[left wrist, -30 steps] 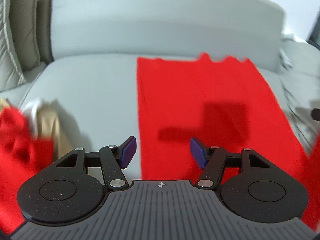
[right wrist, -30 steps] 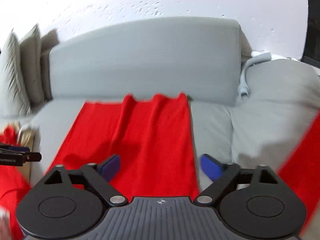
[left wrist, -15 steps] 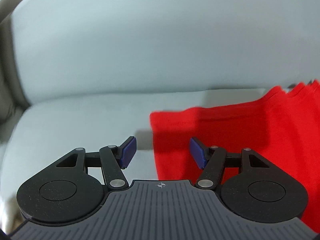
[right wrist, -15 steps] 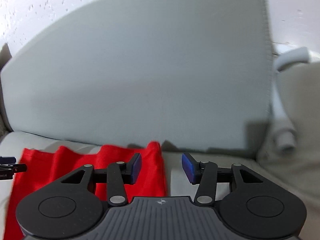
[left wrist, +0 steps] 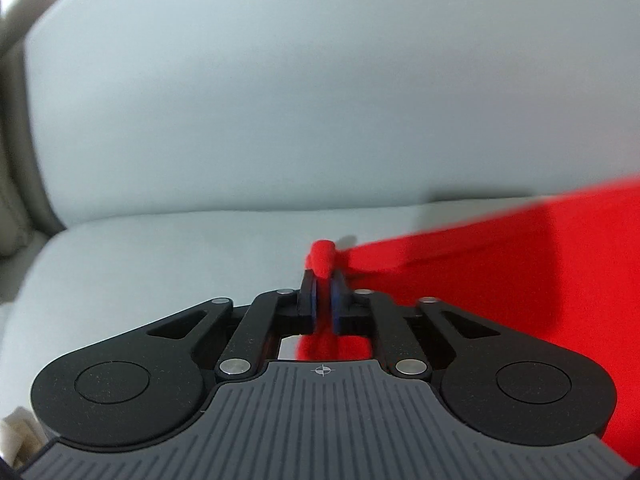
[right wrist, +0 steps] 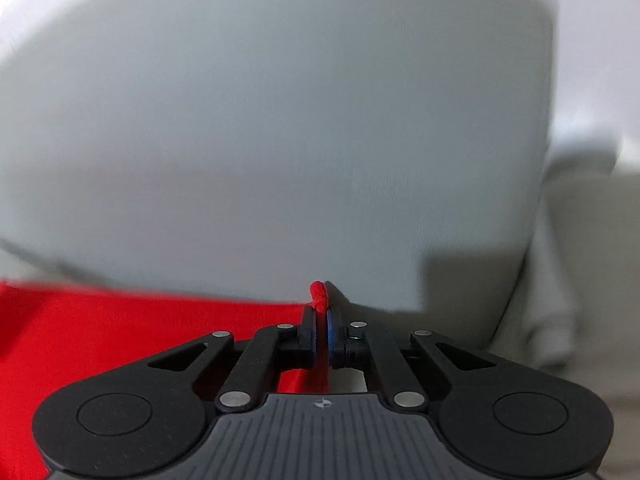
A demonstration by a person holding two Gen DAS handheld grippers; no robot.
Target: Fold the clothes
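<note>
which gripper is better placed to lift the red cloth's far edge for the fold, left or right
Neither has the advantage. The left gripper and the right gripper have both just closed on a far corner of the red cloth near the sofa backrest; lifting together looks best.

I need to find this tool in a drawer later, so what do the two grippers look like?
The left gripper and the right gripper look alike: black speckled linkage arms with silver rivets, round black hubs, blue-padded jaws, and a ribbed grey body with a small crosshair mark.

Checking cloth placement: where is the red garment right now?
The red garment lies on the grey sofa seat below the backrest, its far corners pinched by the left tool and right tool.
</note>
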